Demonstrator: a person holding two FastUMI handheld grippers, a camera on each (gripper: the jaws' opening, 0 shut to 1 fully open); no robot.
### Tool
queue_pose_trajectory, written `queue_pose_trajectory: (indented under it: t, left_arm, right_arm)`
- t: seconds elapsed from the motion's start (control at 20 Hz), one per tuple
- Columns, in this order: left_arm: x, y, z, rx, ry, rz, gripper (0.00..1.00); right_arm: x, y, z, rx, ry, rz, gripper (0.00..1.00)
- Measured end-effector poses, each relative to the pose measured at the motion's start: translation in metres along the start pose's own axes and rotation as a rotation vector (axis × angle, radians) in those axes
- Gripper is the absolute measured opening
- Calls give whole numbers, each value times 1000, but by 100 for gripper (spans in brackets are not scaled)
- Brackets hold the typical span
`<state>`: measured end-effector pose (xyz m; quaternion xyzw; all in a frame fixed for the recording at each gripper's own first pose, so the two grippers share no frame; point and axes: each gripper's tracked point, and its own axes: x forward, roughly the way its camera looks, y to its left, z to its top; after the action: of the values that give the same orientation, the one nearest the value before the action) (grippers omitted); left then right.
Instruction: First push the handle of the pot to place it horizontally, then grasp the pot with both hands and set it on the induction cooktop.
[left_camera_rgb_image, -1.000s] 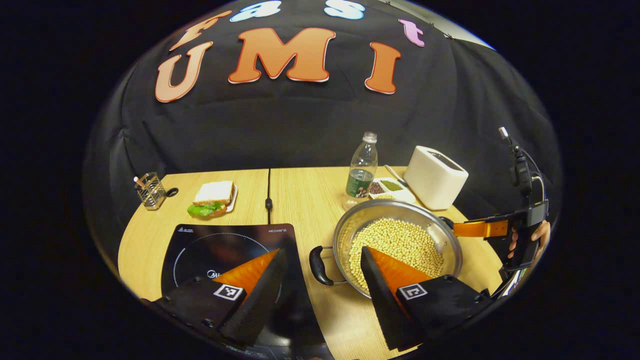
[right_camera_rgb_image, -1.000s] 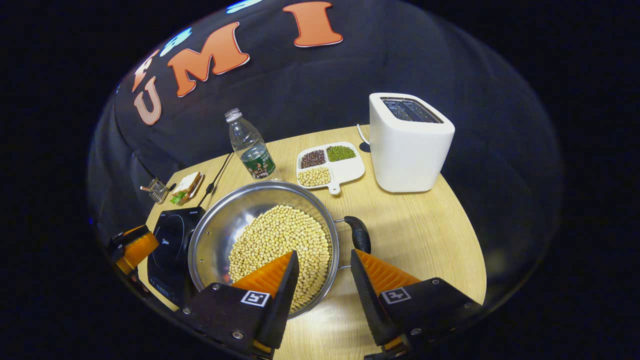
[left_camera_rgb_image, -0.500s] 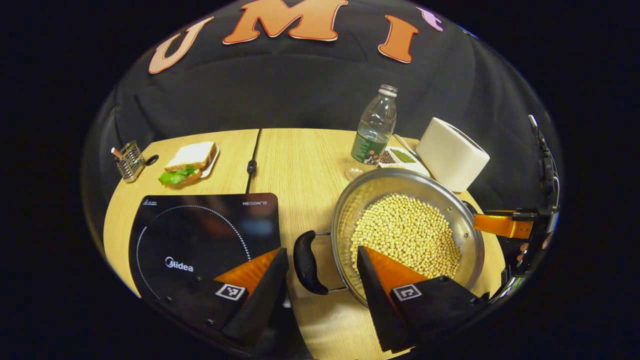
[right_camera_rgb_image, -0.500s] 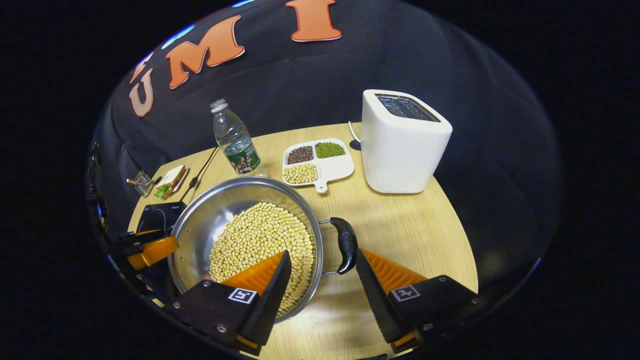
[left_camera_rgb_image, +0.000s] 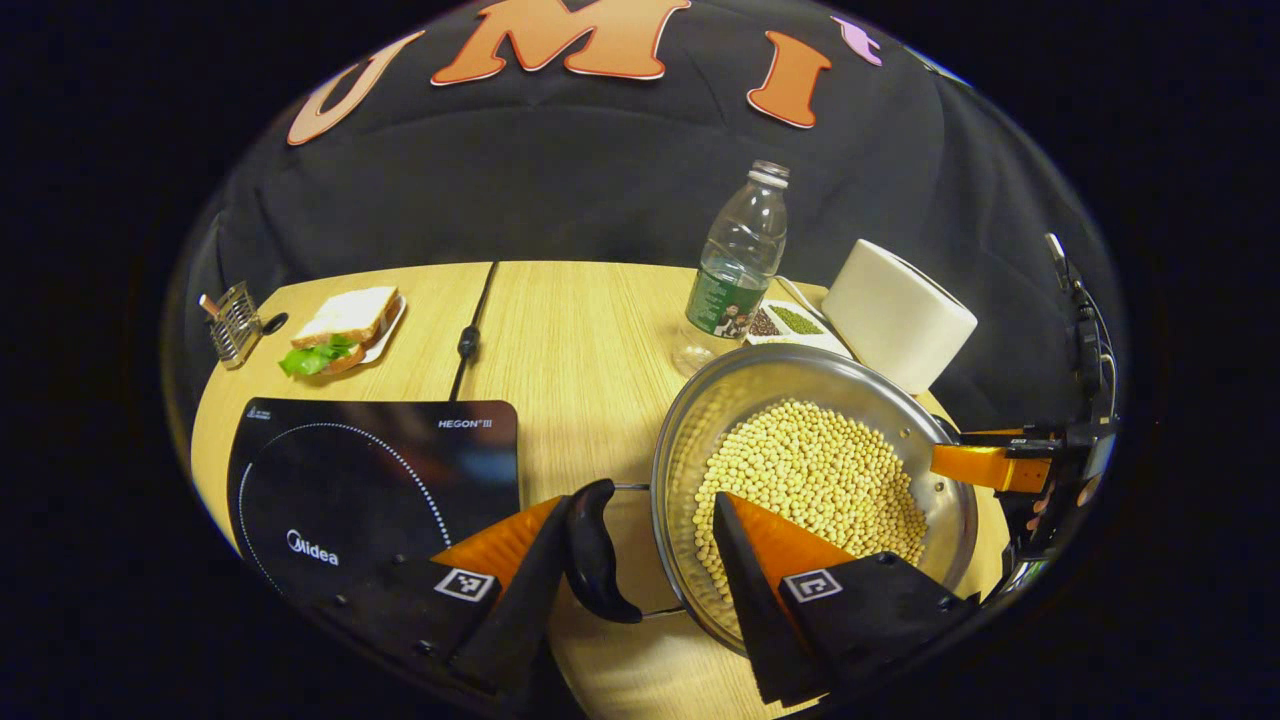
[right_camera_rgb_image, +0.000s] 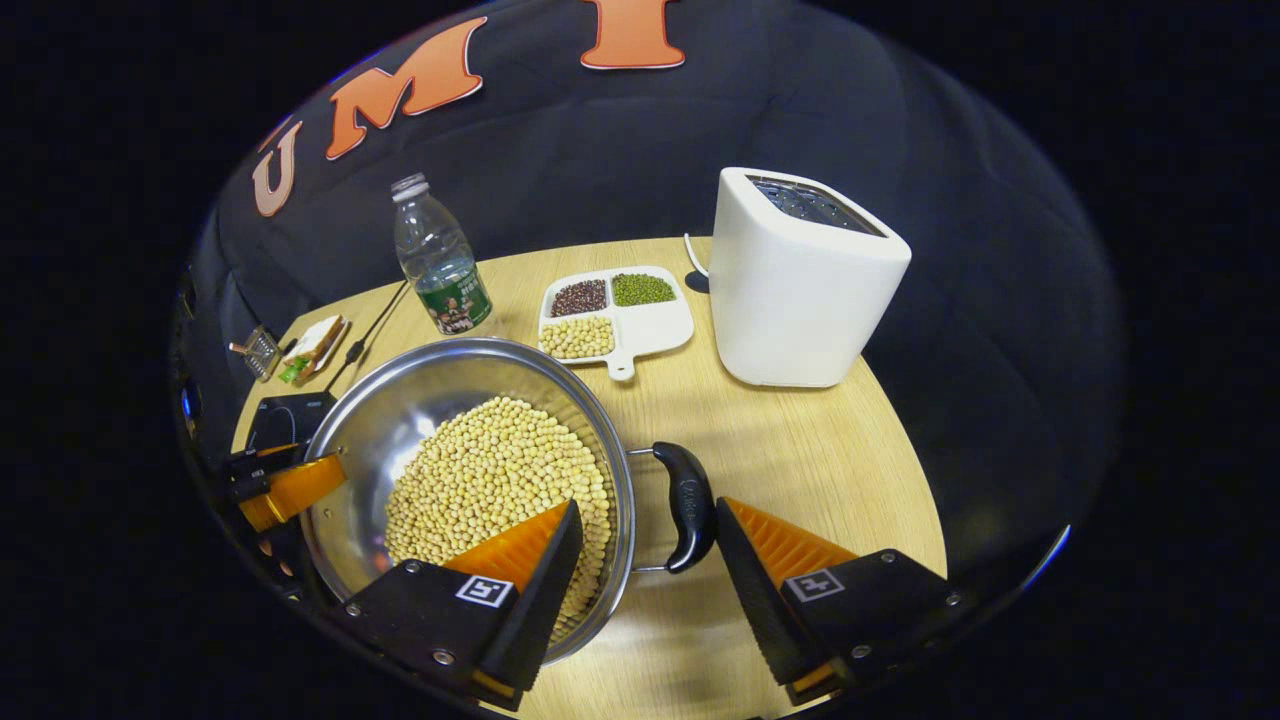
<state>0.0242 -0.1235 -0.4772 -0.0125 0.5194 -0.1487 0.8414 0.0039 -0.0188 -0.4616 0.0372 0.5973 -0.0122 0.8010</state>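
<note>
The pot (left_camera_rgb_image: 815, 480), full of beans (right_camera_rgb_image: 495, 480), rests on the surface (left_camera_rgb_image: 580, 340). The left claw (left_camera_rgb_image: 640, 565) is spread wide, straddling the pot's near handle (left_camera_rgb_image: 595, 550) and rim; one finger appears to touch the handle. The cooktop (left_camera_rgb_image: 370, 470) lies beyond that finger. The right claw (right_camera_rgb_image: 645, 560) is likewise spread wide, the opposite handle (right_camera_rgb_image: 685, 505) between its fingers, ungripped.

The pot (left_camera_rgb_image: 930, 440) is shiny polished metal with glossy black plastic handles (right_camera_rgb_image: 685, 505). The bench (left_camera_rgb_image: 580, 340) shows matt pale wood grain. The induction cooktop (left_camera_rgb_image: 400, 470) is glossy black glass. The toaster (right_camera_rgb_image: 800, 290) looks smooth, matt white.
</note>
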Motion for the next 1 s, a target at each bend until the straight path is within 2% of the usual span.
queue_pose_trajectory:
  t: [0.2,0.3,0.35,0.45,0.5,0.6,0.7,0.75,0.85,0.95,1.0]
  left_arm:
    - [14,0,-1,4,-2,18,87]
    - [20,4,-4,50,4,59,81]
    - [23,6,-3,67,-4,83,78]
    - [30,10,-5,88,-10,138,78]
    - [31,9,-1,87,-23,146,76]
    - [32,8,2,70,-41,143,75]
    - [33,8,3,69,-47,147,75]
    - [31,9,1,80,-46,158,72]
    - [27,7,2,119,-70,188,73]
    - [26,5,3,109,-89,193,71]
    - [21,5,4,103,-95,195,74]
  right_arm:
    - [15,-10,-5,-39,12,-65,84]
    - [16,-17,-4,-59,0,-97,77]
    - [13,-17,-2,-55,-6,-98,71]
    - [13,-18,-4,-59,-8,-105,70]
    - [14,-18,-5,-66,-12,-109,65]
    - [11,-20,-6,-57,-24,-108,69]
    - [10,-21,-7,-34,-27,-105,62]
    - [10,-21,-6,-33,-30,-110,63]
    - [10,-19,-7,-25,-28,-119,62]
    - [6,-18,-9,-5,-24,-120,62]
    - [0,-19,-11,-3,-24,-123,61]
